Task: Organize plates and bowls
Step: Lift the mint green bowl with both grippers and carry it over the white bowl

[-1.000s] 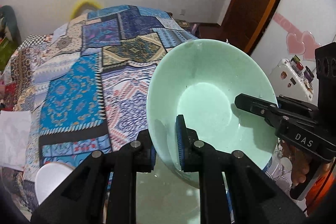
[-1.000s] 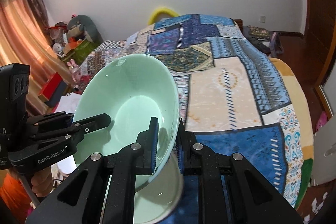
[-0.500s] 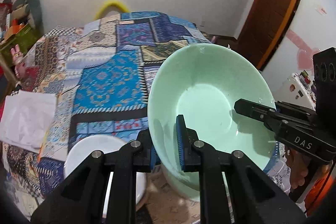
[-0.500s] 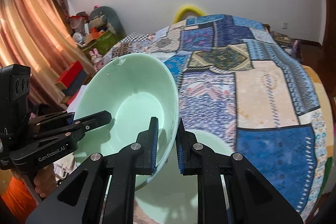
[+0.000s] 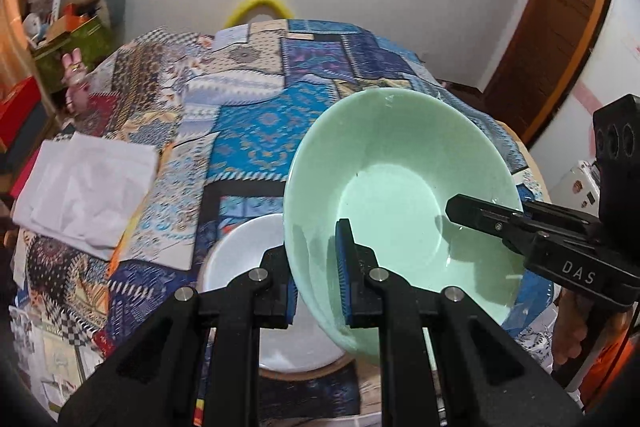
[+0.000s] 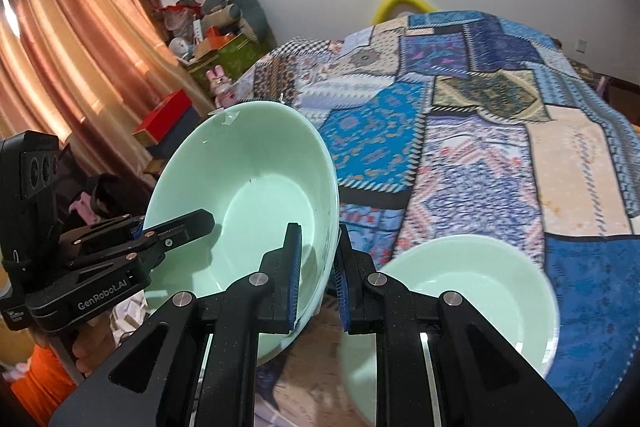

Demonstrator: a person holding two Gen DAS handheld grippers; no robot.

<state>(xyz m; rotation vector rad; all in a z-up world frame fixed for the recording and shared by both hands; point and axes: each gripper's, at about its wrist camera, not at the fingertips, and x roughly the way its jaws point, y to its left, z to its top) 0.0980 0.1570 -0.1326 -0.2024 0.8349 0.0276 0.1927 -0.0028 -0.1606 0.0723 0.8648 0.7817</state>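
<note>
A large mint-green bowl [image 5: 400, 195] hangs tilted above the patchwork-covered table [image 5: 256, 135], held from both sides. My left gripper [image 5: 316, 251] is shut on its left rim, one pad inside and one outside. My right gripper [image 5: 480, 215] clamps the opposite rim. In the right wrist view the same bowl [image 6: 256, 195] fills the centre-left, with my right gripper [image 6: 318, 243] shut on its near rim and my left gripper [image 6: 188, 227] gripping the far side. A white dish [image 5: 240, 255] lies under the bowl's left edge. A second green bowl [image 6: 472, 287] rests on the table to the right.
A folded white cloth [image 5: 84, 195] lies on the table's left part. Red boxes [image 6: 168, 115] and clutter stand by the curtain [image 6: 72, 39] beyond the table's left edge. A wooden door [image 5: 560, 15] is at the right. A person's hand [image 5: 568, 331] holds the right gripper.
Both grippers have carried the green bowl leftward over the table. The white dish has come into view beneath it, and the second green bowl now lies to its right.
</note>
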